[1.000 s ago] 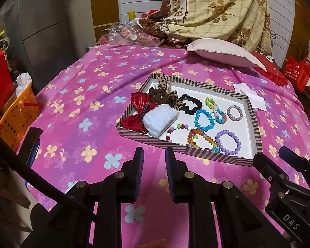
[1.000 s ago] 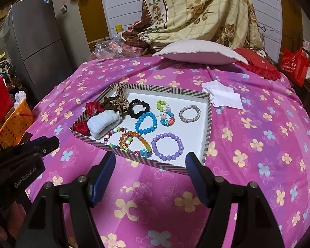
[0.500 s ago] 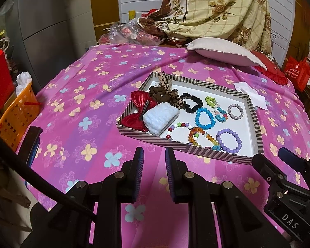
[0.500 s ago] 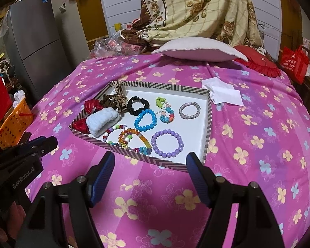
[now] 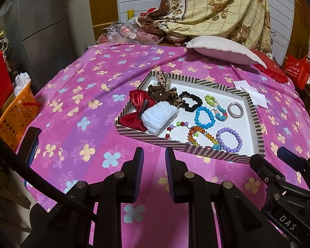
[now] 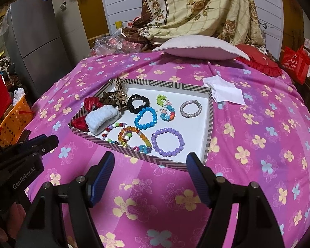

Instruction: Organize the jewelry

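Note:
A striped shallow box (image 5: 256, 122) (image 6: 211, 122) lies on the pink flowered cloth. It holds several bracelets: a purple bead bracelet (image 6: 167, 144) (image 5: 229, 139), a blue one (image 6: 145, 118) (image 5: 204, 117), an amber one (image 6: 132, 137), a silver one (image 6: 190, 108). It also holds a black scrunchie (image 6: 138, 103), a white fluffy band (image 6: 102, 118) (image 5: 160, 116) and a red bow (image 5: 137, 111). My left gripper (image 5: 154, 168) is nearly closed and empty, short of the box's near edge. My right gripper (image 6: 150, 176) is wide open and empty, just before the box's near rim.
A white paper (image 6: 225, 92) lies right of the box. A pale pillow (image 6: 198, 48) and a red cushion (image 6: 260, 63) sit at the far edge. An orange basket (image 5: 16, 115) stands left of the table. A red bag (image 6: 295, 64) hangs far right.
Both grippers have drawn back slightly from the box and risen a little. Neither has changed its opening. Nothing in the box has moved.

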